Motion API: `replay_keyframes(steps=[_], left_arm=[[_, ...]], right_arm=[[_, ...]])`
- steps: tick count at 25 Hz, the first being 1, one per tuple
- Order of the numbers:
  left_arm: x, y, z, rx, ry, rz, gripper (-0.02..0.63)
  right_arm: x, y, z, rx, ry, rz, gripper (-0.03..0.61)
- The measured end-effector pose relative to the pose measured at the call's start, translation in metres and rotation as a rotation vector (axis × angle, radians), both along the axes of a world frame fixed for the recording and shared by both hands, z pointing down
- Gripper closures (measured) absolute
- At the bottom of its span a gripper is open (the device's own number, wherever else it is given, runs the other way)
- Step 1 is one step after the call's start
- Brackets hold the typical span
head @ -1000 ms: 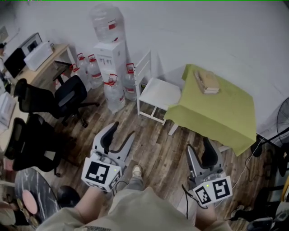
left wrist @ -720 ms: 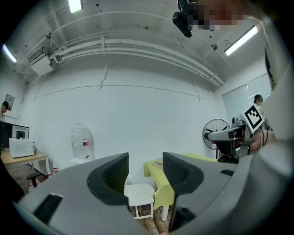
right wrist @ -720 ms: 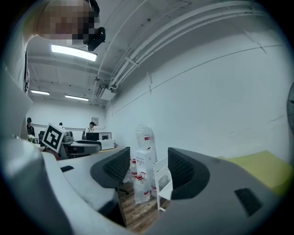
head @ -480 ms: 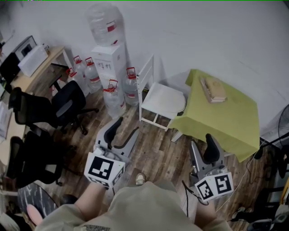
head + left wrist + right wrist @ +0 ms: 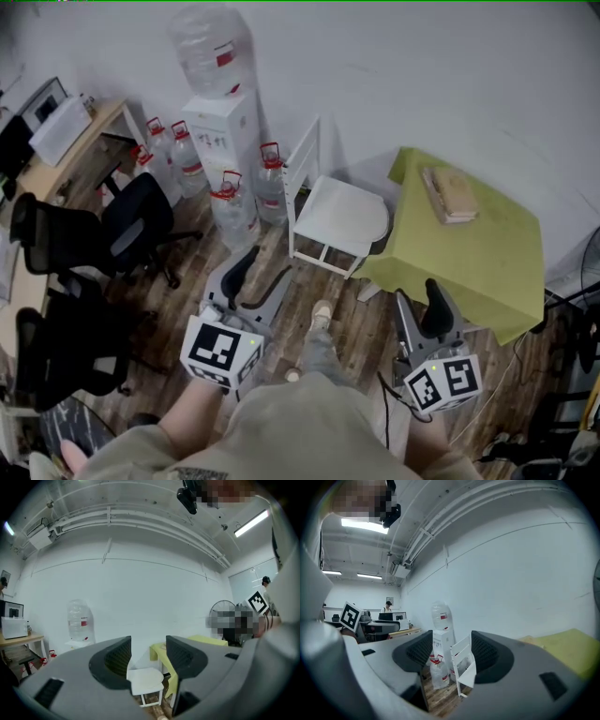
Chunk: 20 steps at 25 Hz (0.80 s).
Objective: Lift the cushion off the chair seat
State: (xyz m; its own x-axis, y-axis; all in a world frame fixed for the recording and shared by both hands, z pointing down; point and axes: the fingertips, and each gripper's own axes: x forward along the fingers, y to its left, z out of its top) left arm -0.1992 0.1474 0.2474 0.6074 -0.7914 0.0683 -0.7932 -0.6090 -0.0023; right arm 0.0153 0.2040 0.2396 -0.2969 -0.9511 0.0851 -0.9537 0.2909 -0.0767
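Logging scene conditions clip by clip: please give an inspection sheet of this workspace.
Surface: brown wood-plank floor.
Job's things: flat white cushion lies on the white slatted chair, untouched.
Clutter: tan books on green-clothed table; clear water jugs beside white dispenser.
Grippers: left gripper and right gripper open, empty, short of the chair.
Cables: thin black cable under the right gripper.
Surroundings: black office chairs, wooden desk.

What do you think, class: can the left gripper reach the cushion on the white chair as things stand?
Probably not yet: the left gripper, open and empty, hangs short of the white chair, with bare floor between. Nothing stands in the way of the cushion.
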Motion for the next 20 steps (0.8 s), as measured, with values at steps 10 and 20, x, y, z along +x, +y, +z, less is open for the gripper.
replay_keyframes(steps=[10, 20], left_arm=[[0.025, -0.094, 0.018, -0.033, -0.022, 0.005, 0.388], [0.075, -0.212, 0.036, -0.087, -0.040, 0.023, 0.389]], right_arm=[[0.028, -0.100, 0.022, -0.039, -0.015, 0.029, 0.319], [0.075, -0.223, 0.048, -0.110, -0.041, 0.046, 0.319]])
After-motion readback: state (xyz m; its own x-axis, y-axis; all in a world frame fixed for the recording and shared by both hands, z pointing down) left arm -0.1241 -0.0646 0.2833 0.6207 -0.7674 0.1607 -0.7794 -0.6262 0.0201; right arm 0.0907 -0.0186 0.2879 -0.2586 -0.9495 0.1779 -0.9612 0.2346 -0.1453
